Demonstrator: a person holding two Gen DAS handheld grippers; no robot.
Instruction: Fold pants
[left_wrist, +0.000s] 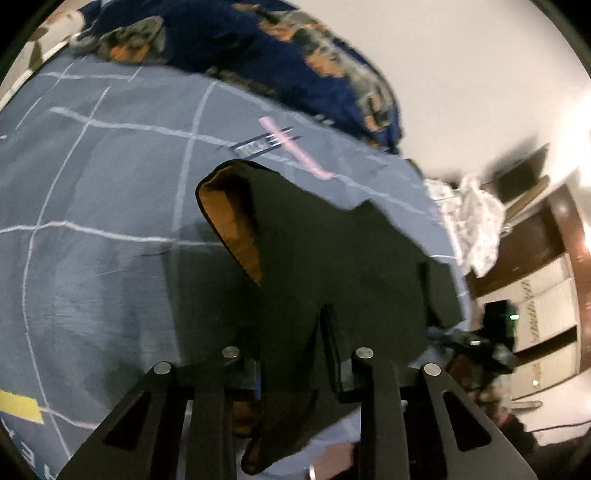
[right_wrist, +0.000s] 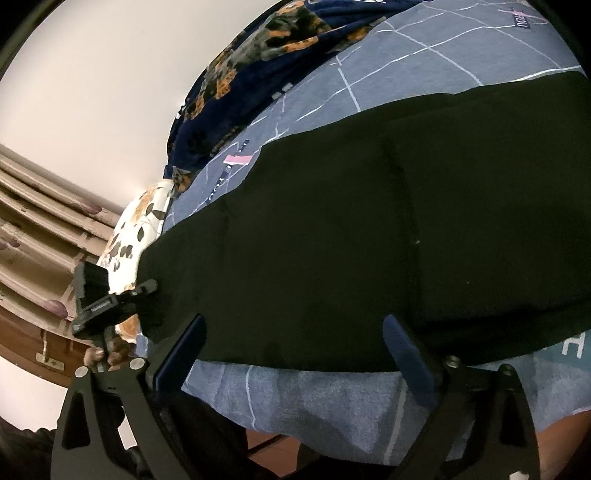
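above the bedsheet (left_wrist: 92, 206) left tongs (left_wrist: 295, 354) clamp pants (left_wrist: 332, 258); right tongs (right_wrist: 295, 343) wide

home bedroom | bed sheet (left_wrist: 92, 221) | floral blanket (left_wrist: 258, 44) | pillow (right_wrist: 136, 221) | wooden wardrobe (left_wrist: 546, 280)

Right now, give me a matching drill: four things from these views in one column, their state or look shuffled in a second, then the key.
Things:
1. pants
2. left gripper
3. right gripper
4. blanket

States:
A. open, fingers apart at the near edge of the black cloth
B. navy with orange and grey print, heaped at the far side of the bed
C. black, spread across the grey-blue sheet
D. shut on a lifted end of black cloth with orange lining showing

Pairs: 1-C, 2-D, 3-A, 4-B
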